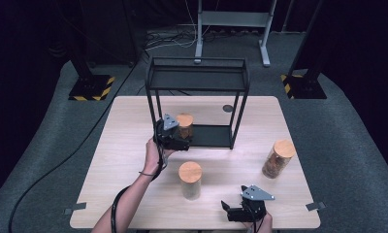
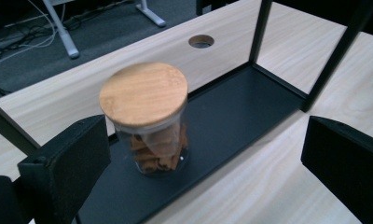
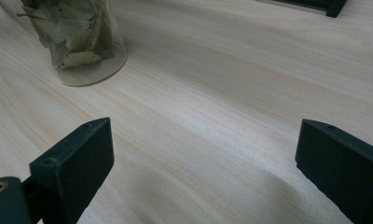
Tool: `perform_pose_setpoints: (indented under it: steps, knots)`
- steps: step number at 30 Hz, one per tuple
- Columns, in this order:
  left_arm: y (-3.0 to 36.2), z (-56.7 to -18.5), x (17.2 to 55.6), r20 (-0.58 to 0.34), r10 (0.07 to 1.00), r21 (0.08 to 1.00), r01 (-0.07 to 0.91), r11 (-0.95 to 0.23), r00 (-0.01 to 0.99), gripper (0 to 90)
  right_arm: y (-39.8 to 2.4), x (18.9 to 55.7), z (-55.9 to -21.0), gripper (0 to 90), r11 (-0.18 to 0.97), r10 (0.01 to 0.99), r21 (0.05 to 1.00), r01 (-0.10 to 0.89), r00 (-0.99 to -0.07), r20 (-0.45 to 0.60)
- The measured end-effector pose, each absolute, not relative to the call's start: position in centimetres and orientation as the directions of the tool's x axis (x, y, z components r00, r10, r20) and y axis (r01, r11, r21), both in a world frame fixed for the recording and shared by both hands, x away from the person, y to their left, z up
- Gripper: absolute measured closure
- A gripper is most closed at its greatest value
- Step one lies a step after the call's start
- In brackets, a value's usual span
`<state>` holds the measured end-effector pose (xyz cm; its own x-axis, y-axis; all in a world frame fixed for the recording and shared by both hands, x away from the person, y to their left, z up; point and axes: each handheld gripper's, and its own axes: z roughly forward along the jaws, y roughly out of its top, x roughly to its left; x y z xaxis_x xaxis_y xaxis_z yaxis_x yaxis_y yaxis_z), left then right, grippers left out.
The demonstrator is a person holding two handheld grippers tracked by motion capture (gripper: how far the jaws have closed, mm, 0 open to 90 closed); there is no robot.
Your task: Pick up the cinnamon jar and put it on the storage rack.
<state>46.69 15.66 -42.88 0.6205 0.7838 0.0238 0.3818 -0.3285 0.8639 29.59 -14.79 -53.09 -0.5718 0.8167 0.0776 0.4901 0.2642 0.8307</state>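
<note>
- Light wood table fills centre of high view; black two-tier metal rack stands on it at upper centre, cable hole in tabletop behind the rack.
- Left gripper at centre-left of high view, held in left hand, at the left end of the rack's bottom shelf.
- Left gripper view: jaws spread wide, nothing clamped. Left pad at lower left of frame, right pad at right edge.
- Cinnamon jar with bamboo lid upright on the black bottom shelf, in left-centre of frame, just beyond the jaw tips. Sits close to the left pad, well apart from the right pad. Contact with left pad: cannot tell; a narrow gap seems to show.
- Same jar in high view, just beside the left gripper, upper right of it.
- Right gripper at bottom right of high view, low over the table near the front edge, grey three-cornered plate on top.
- Right gripper view: jaws wide apart, bare tabletop between them, nothing held.
- Leaf jar at upper left of right gripper view, well beyond the left pad, standing on the table; seen in high view at lower centre.
- Third jar, brown contents, tilted, at right of high view, on the table, apart from both grippers.
</note>
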Motion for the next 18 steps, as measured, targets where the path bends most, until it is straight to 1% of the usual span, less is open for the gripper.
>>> perform_pose_setpoints:
  steps: [9,18]
  knots:
    - [17.4,-43.5,45.1,0.059,0.789,0.859,0.372,-0.352,0.611,0.2,-14.8,29.6,-53.1,3.5,0.265,0.817,0.830,0.490,-0.571,0.076]
    - [20.0,-45.4,43.3,0.050,0.801,0.838,0.412,-0.358,0.597,0.0,-14.7,29.6,-53.1,3.5,0.267,0.817,0.829,0.492,-0.572,0.076]
